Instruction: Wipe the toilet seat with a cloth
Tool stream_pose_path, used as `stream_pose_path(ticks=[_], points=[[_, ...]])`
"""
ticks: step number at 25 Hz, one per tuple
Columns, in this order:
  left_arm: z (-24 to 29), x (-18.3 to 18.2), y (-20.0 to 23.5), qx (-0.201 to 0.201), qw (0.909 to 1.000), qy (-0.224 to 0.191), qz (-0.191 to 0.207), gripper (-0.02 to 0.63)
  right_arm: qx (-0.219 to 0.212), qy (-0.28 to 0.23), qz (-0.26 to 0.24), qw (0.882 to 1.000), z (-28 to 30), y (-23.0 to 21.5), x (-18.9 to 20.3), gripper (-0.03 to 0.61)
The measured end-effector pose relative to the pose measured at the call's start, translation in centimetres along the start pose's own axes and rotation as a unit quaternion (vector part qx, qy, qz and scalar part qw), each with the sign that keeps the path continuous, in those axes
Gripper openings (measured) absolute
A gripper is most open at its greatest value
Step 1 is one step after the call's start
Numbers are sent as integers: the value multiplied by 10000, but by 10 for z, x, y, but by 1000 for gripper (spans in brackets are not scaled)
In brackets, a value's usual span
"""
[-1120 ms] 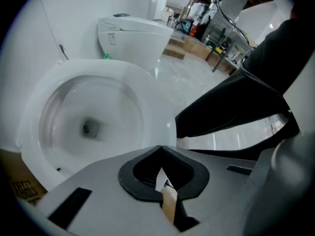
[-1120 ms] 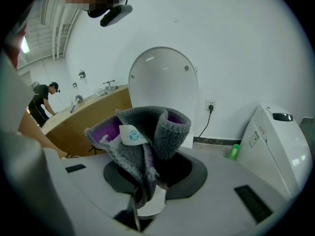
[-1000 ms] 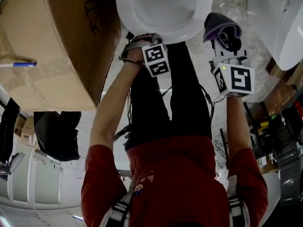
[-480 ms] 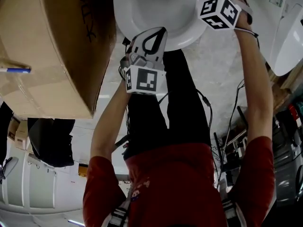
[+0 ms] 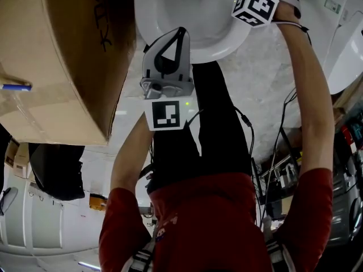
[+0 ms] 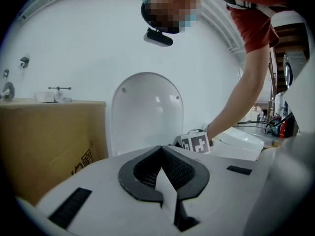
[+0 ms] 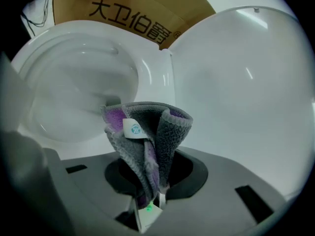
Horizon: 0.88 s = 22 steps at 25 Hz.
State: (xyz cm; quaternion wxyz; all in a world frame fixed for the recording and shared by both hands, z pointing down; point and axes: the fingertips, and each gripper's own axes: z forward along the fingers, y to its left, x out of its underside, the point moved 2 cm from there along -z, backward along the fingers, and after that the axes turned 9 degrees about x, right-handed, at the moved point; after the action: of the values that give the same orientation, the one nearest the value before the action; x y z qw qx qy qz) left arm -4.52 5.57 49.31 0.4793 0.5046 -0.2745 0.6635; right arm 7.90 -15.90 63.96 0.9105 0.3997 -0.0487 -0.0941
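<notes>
The white toilet bowl (image 5: 198,35) stands open at the top of the head view, with its lid (image 6: 146,113) raised behind it. My left gripper (image 5: 180,33) hangs shut and empty over the bowl's front edge, its jaws (image 6: 161,149) meeting at the tips. My right gripper (image 7: 156,185) is shut on a bunched grey and purple cloth (image 7: 147,136) with a white label. It hovers above the seat rim (image 7: 147,90), close to the lid hinge. In the head view only its marker cube (image 5: 255,5) shows at the bowl's far right; the cloth is almost hidden there.
A big cardboard box (image 5: 57,55) stands close on the left of the toilet. Another white fixture (image 5: 340,38) sits at the right. Cables (image 5: 281,146) and equipment lie on the floor to the right. The person's legs stand just before the bowl.
My left gripper has risen from under the bowl's front edge and rolled over. My right gripper carried the cloth from beside the bowl up to its far right rim.
</notes>
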Motion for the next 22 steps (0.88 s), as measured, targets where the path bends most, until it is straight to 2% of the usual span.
stream_pose_path(ticks=[5, 8, 15, 22], points=[[1, -3, -1, 93, 9999, 56, 52, 14, -116, 168, -145, 9997, 0, 1, 2, 67], [-2, -4, -2, 129, 9998, 57, 112, 14, -328, 293, -145, 9989, -7, 10, 9, 67], [-8, 2, -8, 211, 9995, 167, 144, 14, -763, 367, -222, 9962, -48, 63, 29, 66], [-19, 11, -16, 292, 9993, 177, 128, 14, -1106, 357, -191, 9930, -95, 114, 24, 64]])
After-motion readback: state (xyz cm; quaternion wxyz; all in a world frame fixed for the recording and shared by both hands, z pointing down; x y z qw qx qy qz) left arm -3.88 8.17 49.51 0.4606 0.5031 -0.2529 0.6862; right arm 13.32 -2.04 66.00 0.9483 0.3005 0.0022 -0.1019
